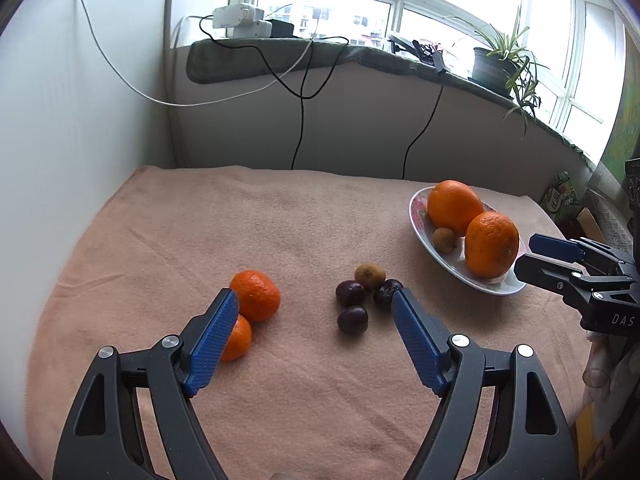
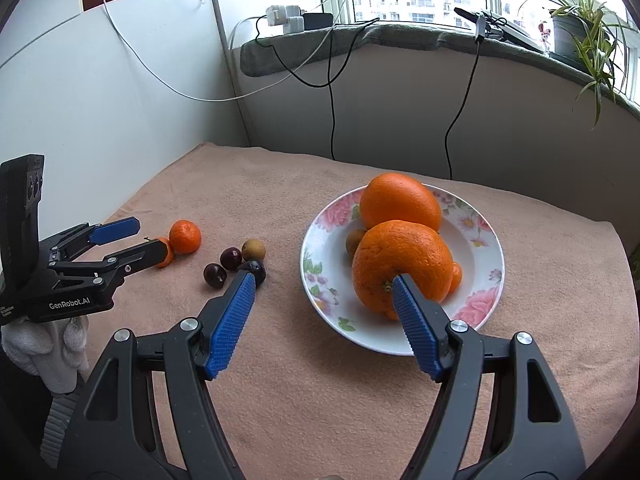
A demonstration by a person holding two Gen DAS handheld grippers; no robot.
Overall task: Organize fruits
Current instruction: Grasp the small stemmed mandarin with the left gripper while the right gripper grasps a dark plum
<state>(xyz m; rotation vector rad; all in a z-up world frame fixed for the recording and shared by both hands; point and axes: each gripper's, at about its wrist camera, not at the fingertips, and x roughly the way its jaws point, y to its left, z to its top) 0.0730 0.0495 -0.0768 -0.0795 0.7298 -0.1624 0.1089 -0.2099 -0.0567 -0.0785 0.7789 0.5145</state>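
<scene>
Two big oranges, a small brown kiwi and a small mandarin lie in a flowered white plate. My right gripper hovers open over the plate's near left rim, holding nothing. On the pink towel to the left lie two mandarins, three dark plums and another kiwi. My left gripper is open above them. Its left pad partly hides the nearer mandarin, and its right pad overlaps one plum. It grips nothing.
A pink towel covers the table, with white wall panels at the left and back. The windowsill carries chargers and hanging cables, and a potted plant. A gloved hand holds the left gripper.
</scene>
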